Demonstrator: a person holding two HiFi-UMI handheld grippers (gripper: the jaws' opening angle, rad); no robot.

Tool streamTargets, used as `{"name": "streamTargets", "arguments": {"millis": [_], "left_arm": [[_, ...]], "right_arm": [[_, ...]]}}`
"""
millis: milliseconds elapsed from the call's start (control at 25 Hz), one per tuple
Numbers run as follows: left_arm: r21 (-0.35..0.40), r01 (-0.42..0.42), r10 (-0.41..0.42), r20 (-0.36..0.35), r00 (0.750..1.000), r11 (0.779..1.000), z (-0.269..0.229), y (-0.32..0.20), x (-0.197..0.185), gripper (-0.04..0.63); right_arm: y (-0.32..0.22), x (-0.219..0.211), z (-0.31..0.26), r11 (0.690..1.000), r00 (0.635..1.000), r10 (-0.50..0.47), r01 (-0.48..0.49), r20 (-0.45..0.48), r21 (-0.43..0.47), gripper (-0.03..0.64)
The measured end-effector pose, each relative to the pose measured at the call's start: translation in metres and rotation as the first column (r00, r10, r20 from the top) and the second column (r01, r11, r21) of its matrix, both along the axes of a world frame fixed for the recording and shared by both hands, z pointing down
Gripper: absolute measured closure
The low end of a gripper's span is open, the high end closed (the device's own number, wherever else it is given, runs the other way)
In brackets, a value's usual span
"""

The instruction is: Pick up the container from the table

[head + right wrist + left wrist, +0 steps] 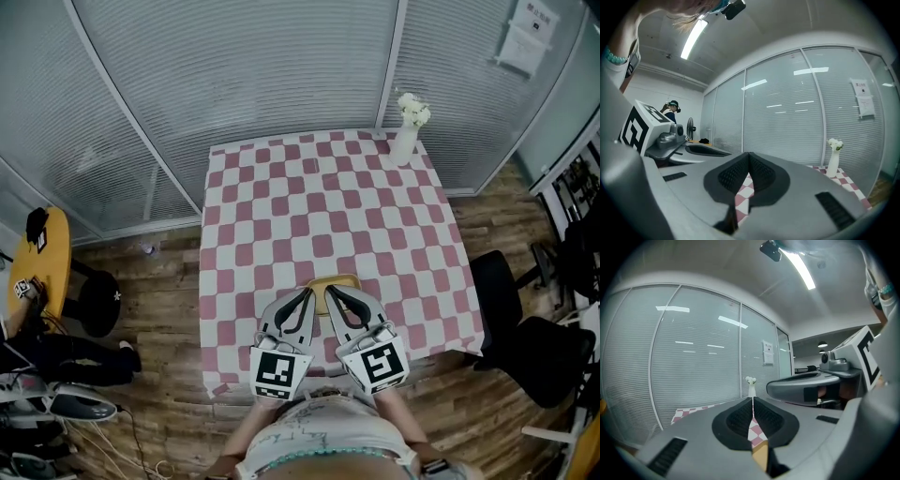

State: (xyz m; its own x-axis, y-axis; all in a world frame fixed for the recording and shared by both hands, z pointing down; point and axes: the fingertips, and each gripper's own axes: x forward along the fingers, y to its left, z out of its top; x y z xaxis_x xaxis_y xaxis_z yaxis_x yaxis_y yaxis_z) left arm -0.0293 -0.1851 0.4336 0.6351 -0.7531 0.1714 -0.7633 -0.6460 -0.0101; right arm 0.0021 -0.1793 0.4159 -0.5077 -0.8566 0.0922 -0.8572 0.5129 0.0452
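Note:
A shallow tan container (336, 282) lies on the pink-and-white checked table (319, 206) near its front edge. Both grippers hover just above its near side, tips pointing away from me. My left gripper (307, 293) is shut, its jaws meeting tip to tip with nothing between them. In the left gripper view (753, 400) a strip of the tan container (761, 456) shows low down through the slit between the pads. My right gripper (329, 292) is shut too and empty; in the right gripper view (749, 155) only checked cloth shows below the jaws. The grippers cover most of the container.
A white vase with flowers (406, 134) stands at the table's far right corner, also visible as the vase (750, 387) and the vase (833, 161). Glass walls with blinds ring the table. Black chairs (511, 305) stand to the right, a yellow round table (42, 262) to the left.

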Motion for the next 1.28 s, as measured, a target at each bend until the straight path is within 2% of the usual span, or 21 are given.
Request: {"name": "streamTargets", "arguments": {"millis": [200,360,560,800,1280], "left_arm": [[-0.006,-0.046,0.046,-0.018,0.999,0.999,0.0,-0.005,-0.026,0.577],[-0.007,-0.052,0.052,-0.025,0.998,0.999,0.005,-0.008,-0.05,0.577],[-0.016,-0.075,0.074,-0.022,0.997,0.997,0.016,-0.009,-0.067,0.577],[-0.006,-0.061,0.061,-0.022,0.998,0.998,0.013,-0.016,-0.056,0.577],[0.007,0.015,-0.014,-0.035,0.999,1.0,0.004,-0.021,-0.007,0.577]], "right_arm": [[-0.006,-0.03,0.003,0.999,0.999,0.036,-0.037,-0.01,-0.009,0.623],[-0.008,-0.053,0.009,0.998,0.998,0.052,-0.053,-0.019,-0.018,0.623],[-0.007,-0.061,0.013,0.994,0.995,0.104,-0.104,-0.009,-0.013,0.623],[-0.012,-0.033,0.013,0.992,0.992,0.123,-0.123,-0.031,-0.012,0.623],[-0.02,0.022,0.004,0.999,0.999,0.046,-0.046,-0.019,0.009,0.623]]}}
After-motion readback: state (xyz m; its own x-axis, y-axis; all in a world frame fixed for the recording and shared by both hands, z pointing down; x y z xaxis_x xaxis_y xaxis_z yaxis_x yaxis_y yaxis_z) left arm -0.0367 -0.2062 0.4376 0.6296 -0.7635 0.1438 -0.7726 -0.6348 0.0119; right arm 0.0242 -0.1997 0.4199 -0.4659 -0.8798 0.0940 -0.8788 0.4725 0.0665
